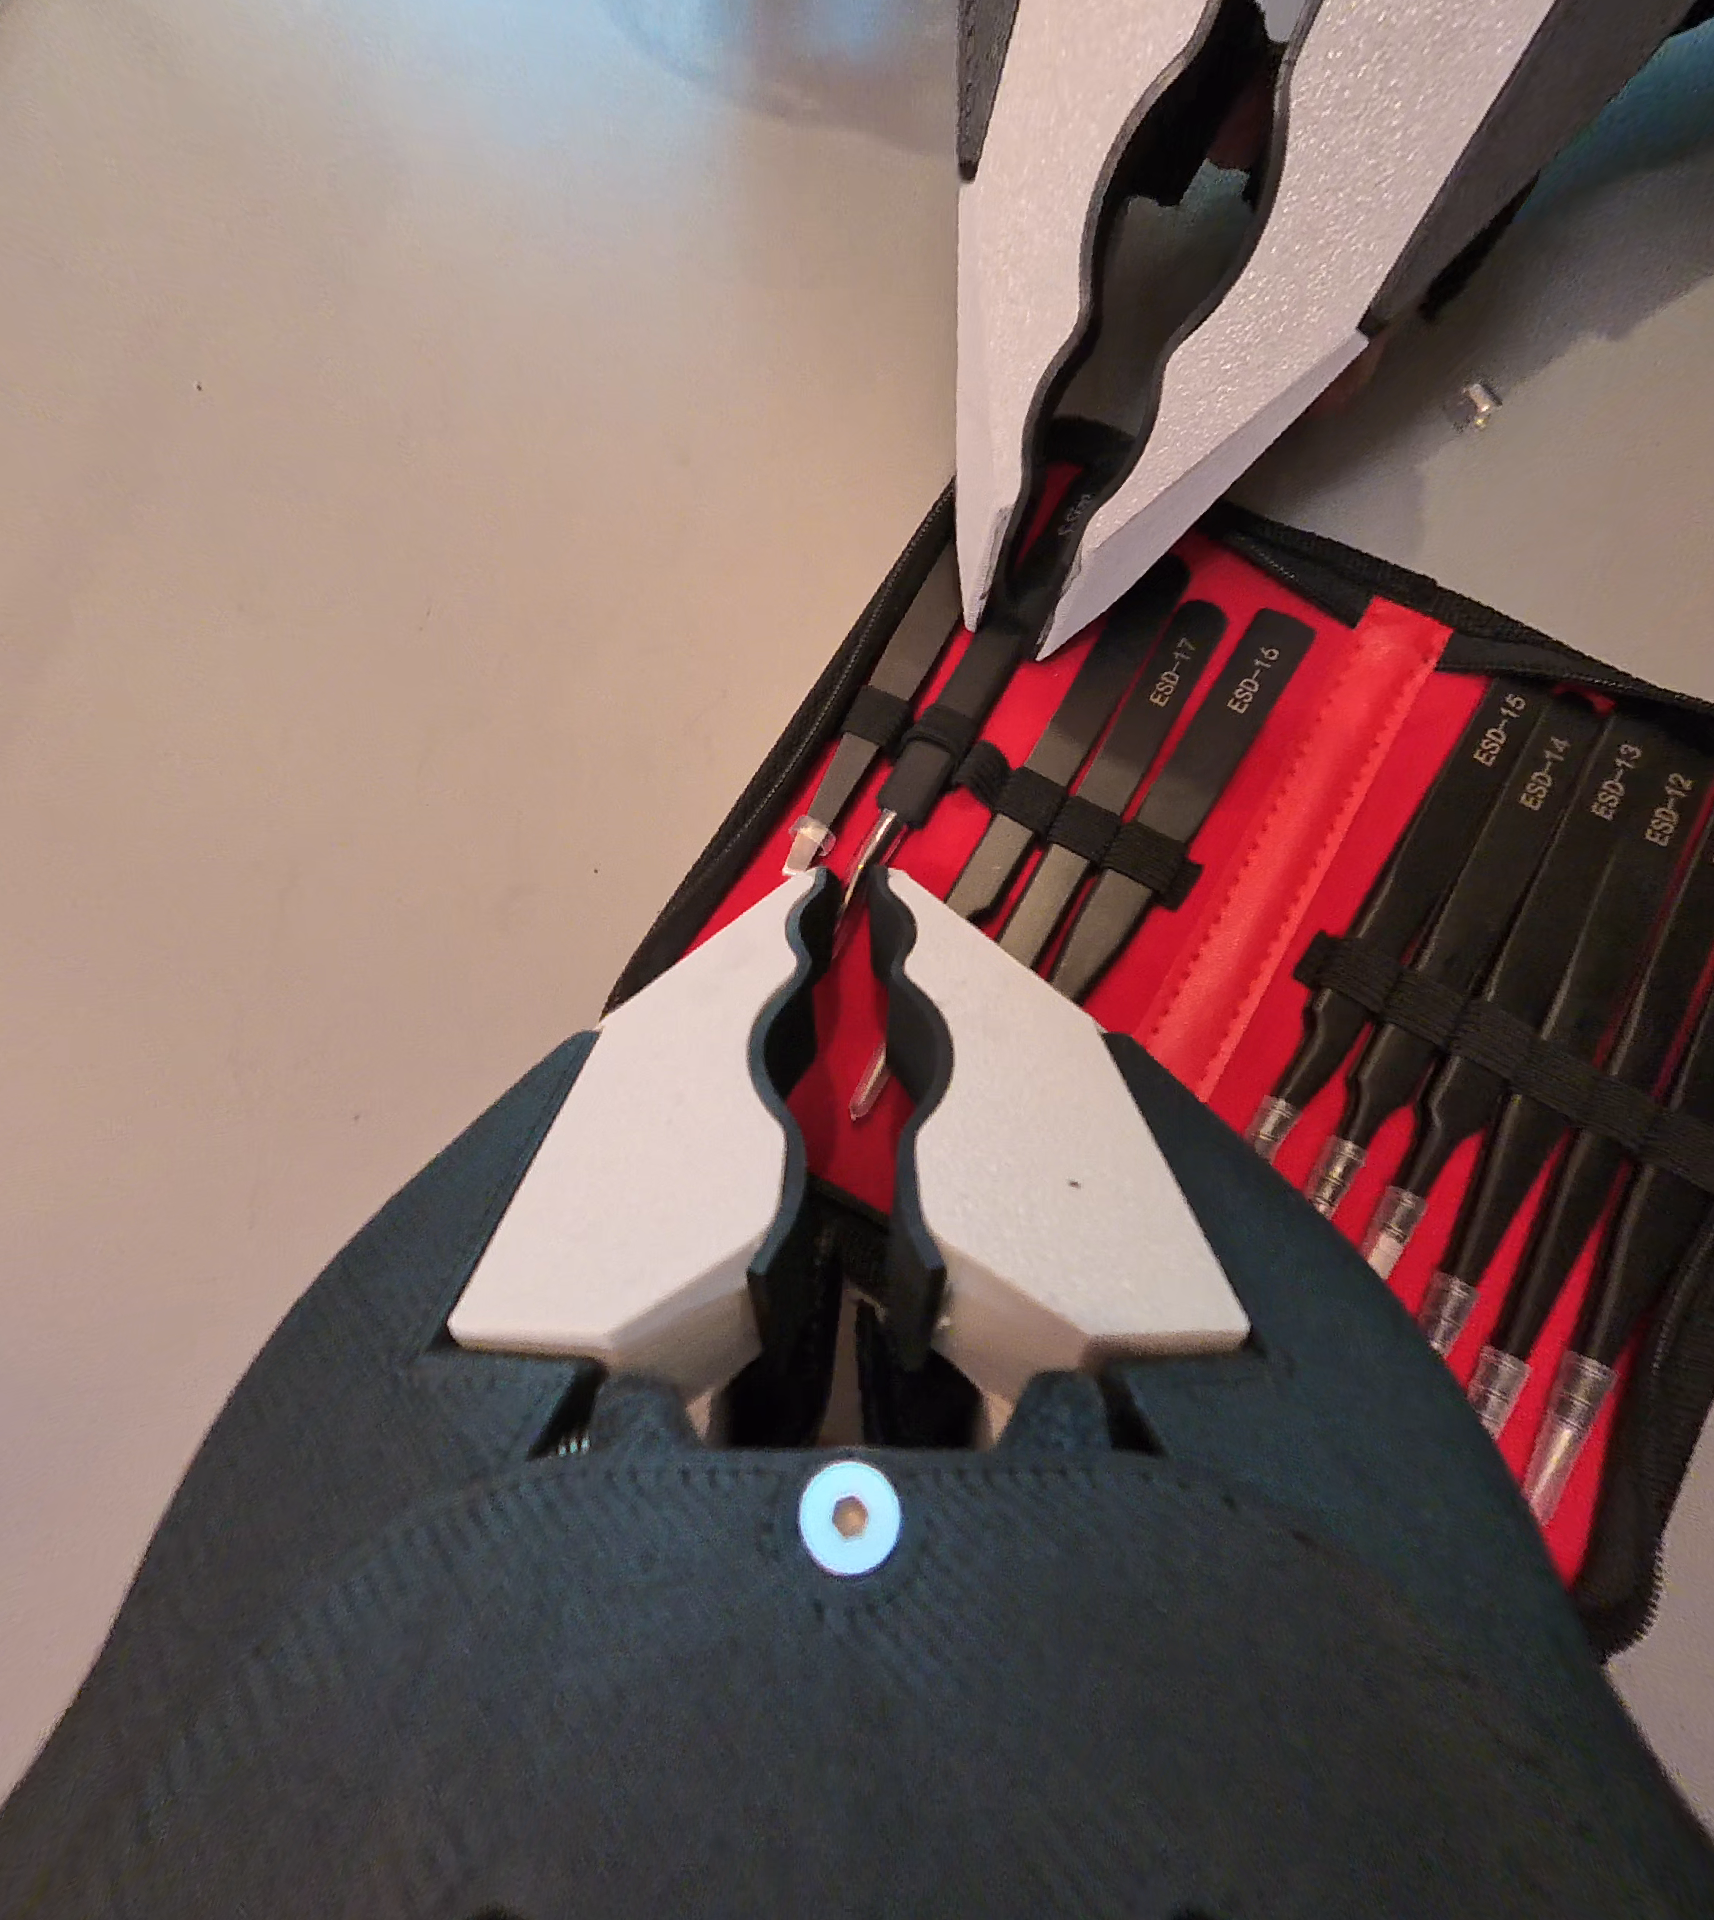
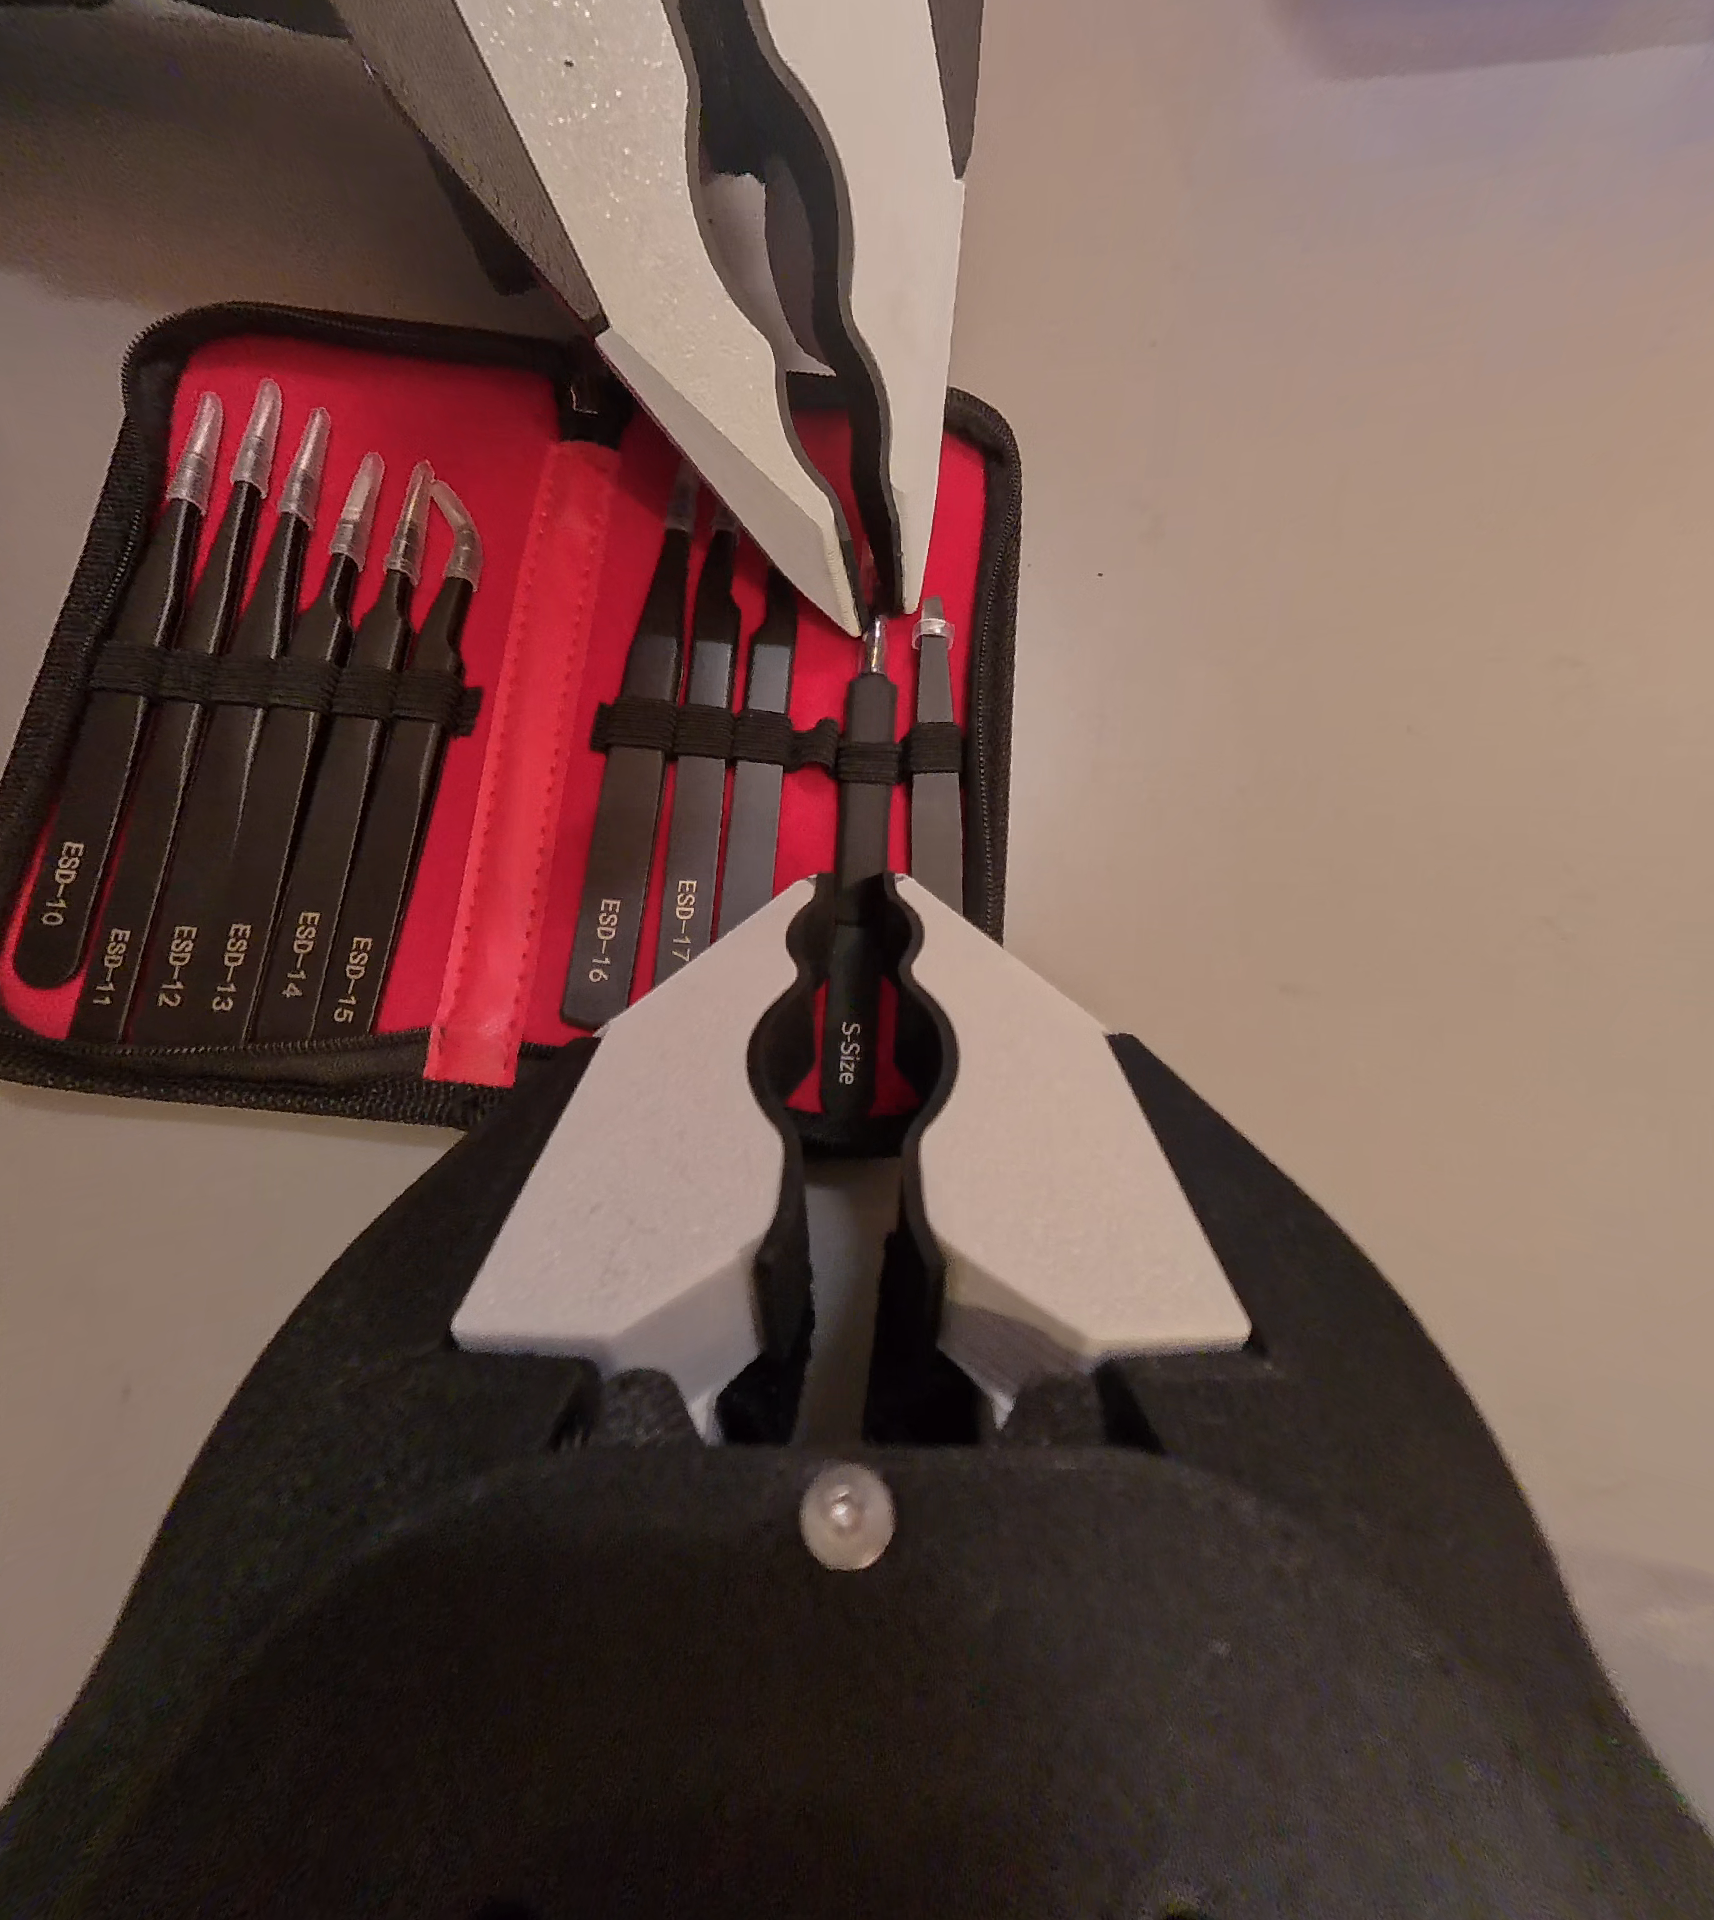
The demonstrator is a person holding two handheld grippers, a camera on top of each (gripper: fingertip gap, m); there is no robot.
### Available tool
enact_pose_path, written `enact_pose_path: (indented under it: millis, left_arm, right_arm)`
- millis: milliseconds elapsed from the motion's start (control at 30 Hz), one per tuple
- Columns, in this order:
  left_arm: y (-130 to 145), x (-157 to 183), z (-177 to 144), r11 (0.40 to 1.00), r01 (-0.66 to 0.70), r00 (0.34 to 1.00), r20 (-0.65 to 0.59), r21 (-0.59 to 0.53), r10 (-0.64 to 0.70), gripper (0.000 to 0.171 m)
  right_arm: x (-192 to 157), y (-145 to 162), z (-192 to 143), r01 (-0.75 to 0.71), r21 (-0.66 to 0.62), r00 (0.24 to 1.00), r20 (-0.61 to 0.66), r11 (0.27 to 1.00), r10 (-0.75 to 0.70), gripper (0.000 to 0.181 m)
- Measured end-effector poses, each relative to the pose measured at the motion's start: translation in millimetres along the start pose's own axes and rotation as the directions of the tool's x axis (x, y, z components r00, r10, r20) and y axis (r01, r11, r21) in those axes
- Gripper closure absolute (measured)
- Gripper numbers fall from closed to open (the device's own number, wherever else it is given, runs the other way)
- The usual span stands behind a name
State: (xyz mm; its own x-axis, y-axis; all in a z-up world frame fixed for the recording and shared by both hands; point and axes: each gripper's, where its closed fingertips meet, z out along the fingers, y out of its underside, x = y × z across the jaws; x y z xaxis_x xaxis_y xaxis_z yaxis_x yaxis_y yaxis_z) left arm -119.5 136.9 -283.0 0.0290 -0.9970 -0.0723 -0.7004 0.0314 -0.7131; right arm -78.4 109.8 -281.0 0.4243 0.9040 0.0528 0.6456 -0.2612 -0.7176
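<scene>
Near the case (image 1: 1372,665) edge, both grippers pinch one probe (image 2: 858,769): left gripper (image 1: 851,878) its tip, right gripper (image 2: 858,883) its handle.

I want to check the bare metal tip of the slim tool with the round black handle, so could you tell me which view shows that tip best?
The left wrist view: the metal tip lies close up between the left gripper fingers, its point clear against the red lining. In the right wrist view only a short bit of it shows; the left gripper hides the rest.

Black slim tool (image 2: 858,821) with curved metal tip sits strapped in the open red-lined case (image 2: 510,748), grippers seemingly pinching both ends.
</scene>
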Motion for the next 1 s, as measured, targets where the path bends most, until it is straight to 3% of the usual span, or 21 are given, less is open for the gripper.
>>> enact_pose_path:
  millis: [467, 733, 1000]
  left_arm:
    - [-0.6, 0.8, 0.6, 1.0, 0.015, 1.0, 0.002, 0.006, -0.015, 0.167]
    - [-0.8, 1.0, 0.7, 1.0, 0.025, 1.0, -0.003, 0.011, -0.025, 0.167]
    - [-1.2, 2.2, 1.5, 0.999, 0.043, 0.999, -0.02, 0.022, -0.043, 0.168]
  right_arm:
    - [1.5, 15.1, -19.5, 0.05, -0.085, 0.99, -0.129, 0.995, -0.061, 0.167]
    - [-1.9, 19.3, -20.2, 0.115, -0.113, 0.974, -0.182, 0.987, -0.135, 0.177]
    - [-1.7, 18.0, -16.0, -0.064, -0.118, 0.997, -0.048, 0.991, 0.059, 0.176]
